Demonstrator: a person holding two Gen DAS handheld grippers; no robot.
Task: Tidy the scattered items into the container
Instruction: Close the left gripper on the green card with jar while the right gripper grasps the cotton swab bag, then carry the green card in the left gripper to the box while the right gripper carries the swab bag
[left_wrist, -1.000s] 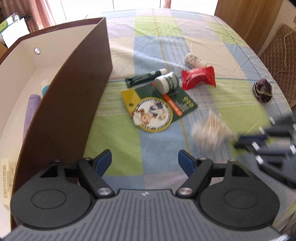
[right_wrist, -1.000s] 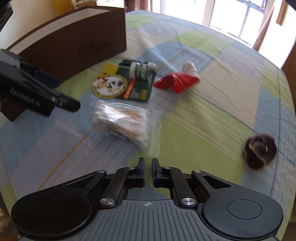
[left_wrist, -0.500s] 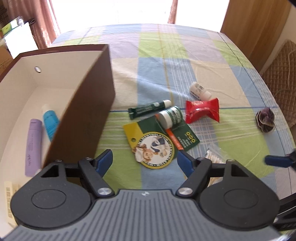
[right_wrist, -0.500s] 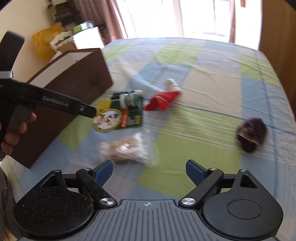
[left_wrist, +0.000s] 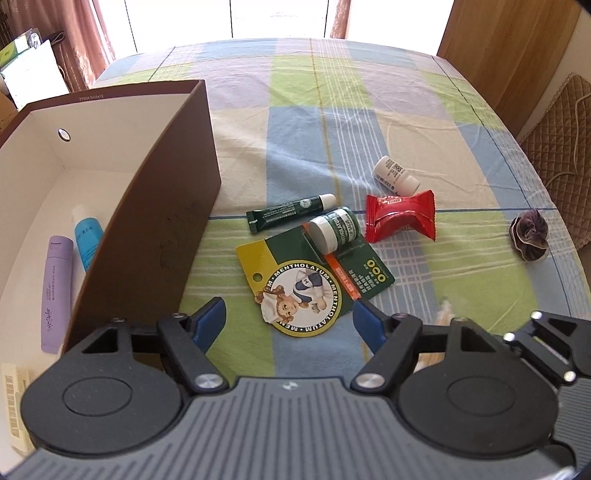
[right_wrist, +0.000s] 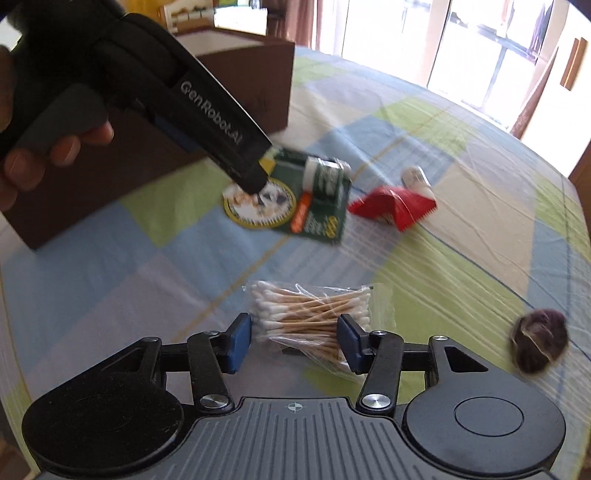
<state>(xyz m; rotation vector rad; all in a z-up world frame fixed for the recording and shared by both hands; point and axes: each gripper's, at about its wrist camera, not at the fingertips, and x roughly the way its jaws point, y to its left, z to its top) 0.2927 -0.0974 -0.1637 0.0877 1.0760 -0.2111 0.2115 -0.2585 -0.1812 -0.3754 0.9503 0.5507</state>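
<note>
A clear bag of cotton swabs (right_wrist: 314, 314) lies on the checked tablecloth between the fingers of my right gripper (right_wrist: 294, 338), which is open and close on both sides of it. My left gripper (left_wrist: 290, 321) is open and empty, hovering over the Mentholatum card (left_wrist: 314, 284). On and around the card lie a green jar (left_wrist: 334, 229), a green tube (left_wrist: 291, 213), a red packet (left_wrist: 400, 218), a white bottle (left_wrist: 395, 175) and a dark purple scrunchie (left_wrist: 529, 236). The brown box (left_wrist: 173, 206) stands at the left.
Inside the box lie a purple tube (left_wrist: 55, 288) and a blue tube (left_wrist: 86, 236). A hand (right_wrist: 55, 147) holds the left gripper's body high across the right wrist view. A quilted chair (left_wrist: 554, 129) stands past the table's right edge.
My right gripper opened, dropped toward the swab bag, and its fingers have since narrowed around it. The left gripper pulled back and rose, now showing more of the box's inside.
</note>
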